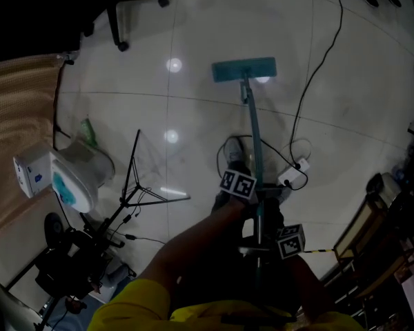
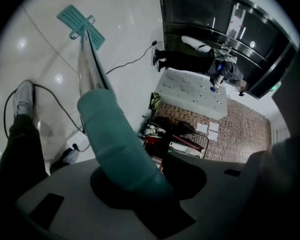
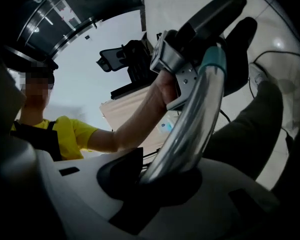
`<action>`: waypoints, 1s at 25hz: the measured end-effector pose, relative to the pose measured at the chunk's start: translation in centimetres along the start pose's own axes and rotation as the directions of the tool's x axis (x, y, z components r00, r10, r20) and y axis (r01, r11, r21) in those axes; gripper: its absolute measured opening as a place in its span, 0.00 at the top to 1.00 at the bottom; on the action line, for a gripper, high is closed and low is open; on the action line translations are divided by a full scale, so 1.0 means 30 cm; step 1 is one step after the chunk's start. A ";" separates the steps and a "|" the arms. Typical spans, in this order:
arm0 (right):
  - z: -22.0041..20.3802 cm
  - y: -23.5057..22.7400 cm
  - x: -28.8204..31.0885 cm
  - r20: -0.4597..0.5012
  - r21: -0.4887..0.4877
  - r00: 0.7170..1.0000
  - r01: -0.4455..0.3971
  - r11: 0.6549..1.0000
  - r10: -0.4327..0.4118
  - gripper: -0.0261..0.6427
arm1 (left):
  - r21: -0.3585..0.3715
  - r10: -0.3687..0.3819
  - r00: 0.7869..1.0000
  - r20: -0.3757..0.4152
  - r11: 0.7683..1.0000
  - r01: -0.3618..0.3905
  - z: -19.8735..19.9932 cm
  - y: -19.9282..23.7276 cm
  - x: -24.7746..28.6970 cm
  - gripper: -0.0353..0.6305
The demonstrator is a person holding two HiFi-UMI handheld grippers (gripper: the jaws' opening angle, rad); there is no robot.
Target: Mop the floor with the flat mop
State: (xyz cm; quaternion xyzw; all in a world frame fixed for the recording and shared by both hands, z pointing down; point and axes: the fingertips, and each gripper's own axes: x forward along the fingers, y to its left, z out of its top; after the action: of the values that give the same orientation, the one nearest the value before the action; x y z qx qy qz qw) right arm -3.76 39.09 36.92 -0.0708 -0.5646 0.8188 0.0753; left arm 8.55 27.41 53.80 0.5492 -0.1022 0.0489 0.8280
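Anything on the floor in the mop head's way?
Yes: a black cable lies on the floor right of the mop head, running down to a power strip near the person's shoe. A chair base stands off to the upper left. Straight ahead nothing visible blocks it.

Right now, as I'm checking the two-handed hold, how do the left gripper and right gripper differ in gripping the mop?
The left gripper clamps the teal cylindrical sleeve; the right gripper clamps the bare shiny metal pole. The left gripper sits nearer the teal flat mop head; the right gripper nearer the person's yellow shirt. Both are shut on one mop handle.
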 end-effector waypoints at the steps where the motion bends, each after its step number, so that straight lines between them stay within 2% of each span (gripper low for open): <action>1: 0.067 -0.007 -0.004 0.023 -0.026 1.000 -0.008 1.000 0.009 0.81 | 0.021 -0.007 1.000 0.002 1.000 0.007 0.065 -0.001 -0.001 0.70; 3: 0.230 -0.041 -0.020 0.083 -0.079 0.997 -0.003 0.997 0.009 0.81 | 0.067 -0.027 0.999 0.021 0.997 0.026 0.231 0.002 -0.002 0.70; 5: 0.421 -0.097 -0.038 0.103 -0.151 0.995 0.012 0.988 0.003 0.82 | 0.122 -0.024 0.999 0.025 0.992 0.021 0.437 0.015 0.005 0.70; 8: 0.687 -0.142 -0.075 0.137 -0.192 0.990 -0.010 0.981 0.037 0.83 | 0.193 0.053 0.998 -0.018 0.980 -0.049 0.715 0.015 0.024 0.70; 11: 0.836 -0.105 -0.085 0.175 -0.180 0.978 -0.083 0.980 0.115 0.84 | 0.243 0.178 0.982 -0.056 0.957 -0.160 0.865 0.010 0.022 0.70; 13: 0.843 -0.072 -0.080 0.190 -0.171 0.970 -0.117 0.978 0.149 0.84 | 0.238 0.169 0.984 -0.049 0.959 -0.153 0.877 -0.006 0.019 0.70; 15: 0.775 -0.054 -0.065 0.190 -0.160 0.969 -0.127 0.979 0.157 0.84 | 0.212 0.131 0.991 -0.036 0.970 -0.120 0.810 -0.014 0.018 0.72; 17: 0.639 -0.049 -0.042 0.179 -0.129 0.972 -0.128 0.983 0.150 0.84 | 0.186 0.105 0.994 -0.040 0.978 -0.096 0.671 -0.006 0.018 0.72; 23: 0.050 0.018 -0.041 0.190 0.049 0.978 -0.095 0.994 0.084 0.84 | 0.051 0.080 0.992 -0.097 0.996 -0.075 0.021 -0.003 0.061 0.71; 25: -0.089 0.067 -0.047 0.191 0.084 0.980 -0.082 0.993 0.065 0.82 | -0.002 0.079 0.988 -0.134 0.997 -0.080 -0.158 -0.026 0.078 0.71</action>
State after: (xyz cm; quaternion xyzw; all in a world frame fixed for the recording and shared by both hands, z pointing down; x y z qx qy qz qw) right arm -1.93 40.55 34.13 -0.0108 -0.5280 0.8491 -0.0055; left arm 11.54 31.40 51.84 0.5369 -0.0684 0.1183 0.8325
